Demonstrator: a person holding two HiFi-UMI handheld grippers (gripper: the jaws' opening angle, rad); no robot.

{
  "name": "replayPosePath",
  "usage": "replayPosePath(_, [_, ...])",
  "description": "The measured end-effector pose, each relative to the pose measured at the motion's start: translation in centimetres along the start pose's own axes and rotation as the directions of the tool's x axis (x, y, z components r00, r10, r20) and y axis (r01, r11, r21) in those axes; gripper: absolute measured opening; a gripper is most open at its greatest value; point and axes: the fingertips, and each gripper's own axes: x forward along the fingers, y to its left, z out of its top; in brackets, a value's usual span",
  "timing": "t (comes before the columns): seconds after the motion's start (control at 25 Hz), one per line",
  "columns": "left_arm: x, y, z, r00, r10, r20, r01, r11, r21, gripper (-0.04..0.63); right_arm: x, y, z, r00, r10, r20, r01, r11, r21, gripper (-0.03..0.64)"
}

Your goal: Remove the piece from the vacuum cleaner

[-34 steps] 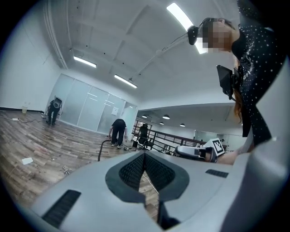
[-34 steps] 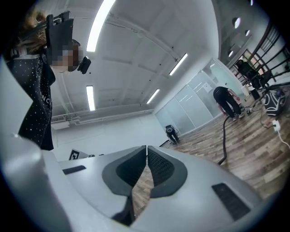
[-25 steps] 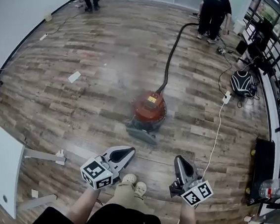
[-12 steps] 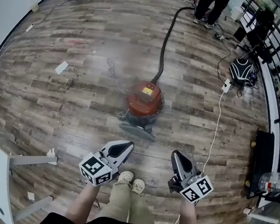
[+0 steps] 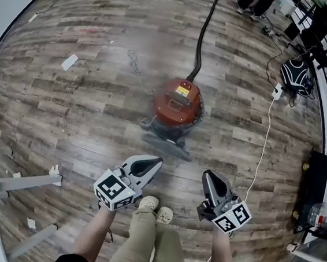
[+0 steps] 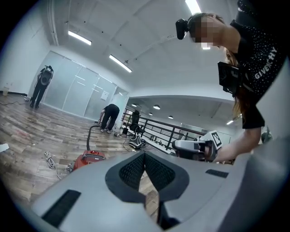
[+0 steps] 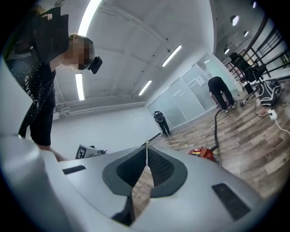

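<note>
While the red vacuum cleaner (image 5: 176,104) sits on the wood floor (image 5: 63,120), I hold both grippers on its near side, not touching it; left gripper (image 5: 158,162) pinched closed, empty; right gripper (image 5: 208,176) likewise; its black hose (image 5: 199,36) trails off its far side.

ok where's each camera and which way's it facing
Head view: on the head, down at the round red vacuum cleaner; legs, left hand-held gripper, right hand-held gripper.
Left gripper view: on the left one, along shut jaws; torso right.
Right gripper view: on the right one, likewise; torso left.
All show the vacuum.
</note>
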Motion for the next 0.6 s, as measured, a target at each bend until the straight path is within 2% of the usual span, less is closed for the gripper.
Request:
replayPosePath(0.24, [1.3, 2.7, -7.6, 1.0, 0.023, -0.008, -0.023, 1.0, -0.015, 0.0, 1.2, -3.7, -6.7, 0.998, 0.05, 0.033, -0.052, 0.997, 0.06, 0.009])
replayPosePath(0.44, [2.7, 6.0, -13.0, 0.999, 0.047, 0.02, -0.047, 0.999, -0.021, 0.0, 2.3, -7.4, -11.8, 0.996, 0.091, 0.02, -0.091, 0.995, 0.033, 0.009])
replayPosePath(0.6, [4.0, 8.9, -16.4, 0.996, 0.075, 0.054, -0.075, 0.997, 0.001, 0.0, 3.0, -11.2, -13.9, 0.991, 0.115, 0.07, -0.115, 0.993, -0.005, 0.009])
